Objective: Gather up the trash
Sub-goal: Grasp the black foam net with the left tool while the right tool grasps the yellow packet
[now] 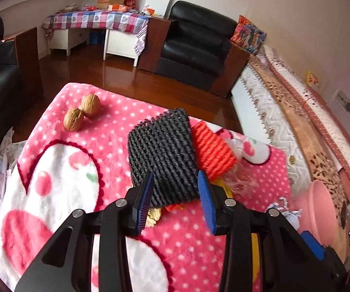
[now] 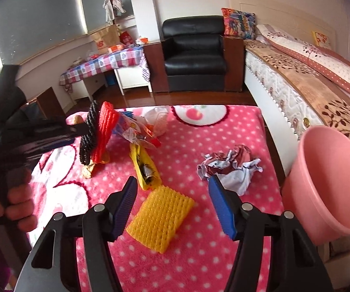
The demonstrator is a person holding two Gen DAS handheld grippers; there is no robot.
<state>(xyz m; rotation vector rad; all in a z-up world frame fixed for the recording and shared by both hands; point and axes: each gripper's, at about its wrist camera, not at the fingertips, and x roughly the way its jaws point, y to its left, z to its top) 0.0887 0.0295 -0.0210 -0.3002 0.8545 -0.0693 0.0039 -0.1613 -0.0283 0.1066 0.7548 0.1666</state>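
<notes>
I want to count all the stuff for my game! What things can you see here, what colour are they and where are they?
foam nets: two, black and red, held up by left gripper
yellow foam net: one, on blanket between right gripper's fingers
yellow wrapper: one, mid blanket
crumpled paper: one, white and dark red, right side
walnuts: two, brown, far left corner
bucket: one, pink, right of blanket
blanket: one, pink with white dots
armchair: one, black, by wall
left gripper: around black net
right gripper: open
</notes>
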